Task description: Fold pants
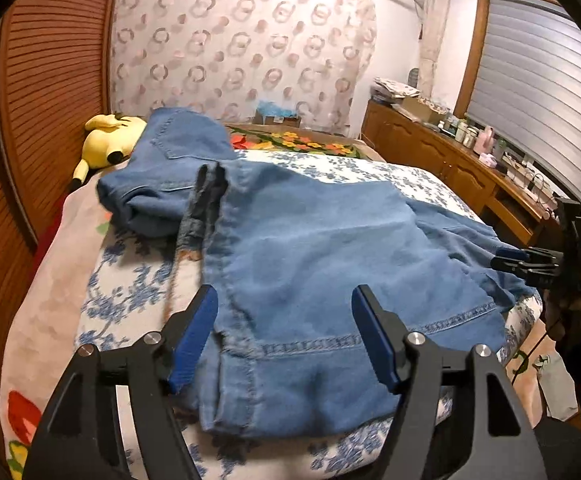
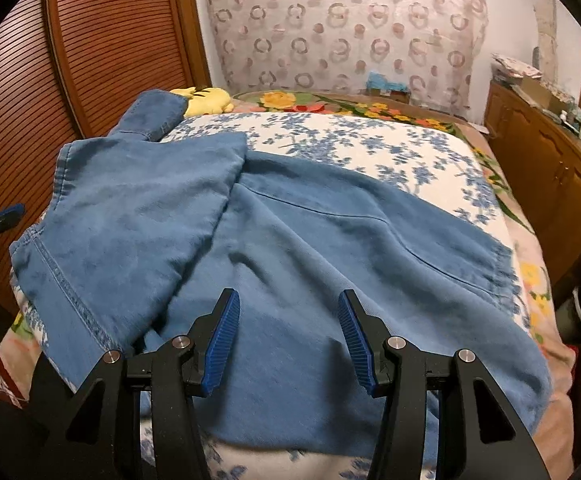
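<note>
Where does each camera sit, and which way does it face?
Left wrist: on the left gripper, low over the jeans, facing up the bed to the curtain; the right gripper shows at right.
Right wrist: on the right gripper, facing the same way; a left fingertip shows at left.
Shared: jeans, bed, yellow plush, curtain, both grippers open.

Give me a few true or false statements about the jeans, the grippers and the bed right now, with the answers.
1. Both grippers, left gripper and right gripper, have open jaws gripping nothing. True.
2. The jeans hang from a hanger. False: they lie on the floral bedspread.
3. A yellow plush toy lies near the far end of the jeans. True.
4. The jeans are black. False: they are blue denim.
</note>
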A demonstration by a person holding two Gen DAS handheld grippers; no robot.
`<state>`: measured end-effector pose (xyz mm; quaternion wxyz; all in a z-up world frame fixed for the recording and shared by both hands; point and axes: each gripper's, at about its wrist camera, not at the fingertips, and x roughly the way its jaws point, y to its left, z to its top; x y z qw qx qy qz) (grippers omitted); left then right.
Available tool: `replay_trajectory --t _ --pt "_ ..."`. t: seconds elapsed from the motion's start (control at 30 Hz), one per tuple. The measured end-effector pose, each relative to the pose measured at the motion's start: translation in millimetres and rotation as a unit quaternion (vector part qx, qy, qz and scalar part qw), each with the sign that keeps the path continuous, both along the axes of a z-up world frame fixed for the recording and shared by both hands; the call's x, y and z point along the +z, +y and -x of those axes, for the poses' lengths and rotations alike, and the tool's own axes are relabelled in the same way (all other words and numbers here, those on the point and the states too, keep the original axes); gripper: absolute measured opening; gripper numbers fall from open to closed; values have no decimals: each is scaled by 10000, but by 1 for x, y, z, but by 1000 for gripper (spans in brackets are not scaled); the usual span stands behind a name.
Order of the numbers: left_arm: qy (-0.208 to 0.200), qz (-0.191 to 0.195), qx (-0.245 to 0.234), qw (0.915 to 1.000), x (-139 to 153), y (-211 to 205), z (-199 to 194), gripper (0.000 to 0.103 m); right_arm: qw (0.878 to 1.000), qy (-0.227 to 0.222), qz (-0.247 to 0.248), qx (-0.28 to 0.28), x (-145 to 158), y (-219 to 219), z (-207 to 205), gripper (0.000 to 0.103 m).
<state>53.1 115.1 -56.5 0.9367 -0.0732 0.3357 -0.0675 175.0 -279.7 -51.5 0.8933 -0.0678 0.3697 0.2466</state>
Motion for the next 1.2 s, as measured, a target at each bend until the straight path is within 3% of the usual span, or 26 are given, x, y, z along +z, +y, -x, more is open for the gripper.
replay_trajectory --t 0.5,0.83,1.2 --pt "90 -269 -358 9990 -2 -60 -29 70 9952 -367 12 -903 19 -73 36 53" --pt "313 -271 -603 9973 -20 -83 -35 70 9911 -254 103 -1300 15 -111 46 53" --pt "531 -297 -639 9961 -42 -94 -38 72 9889 -3 132 -1481 5 -113 35 53"
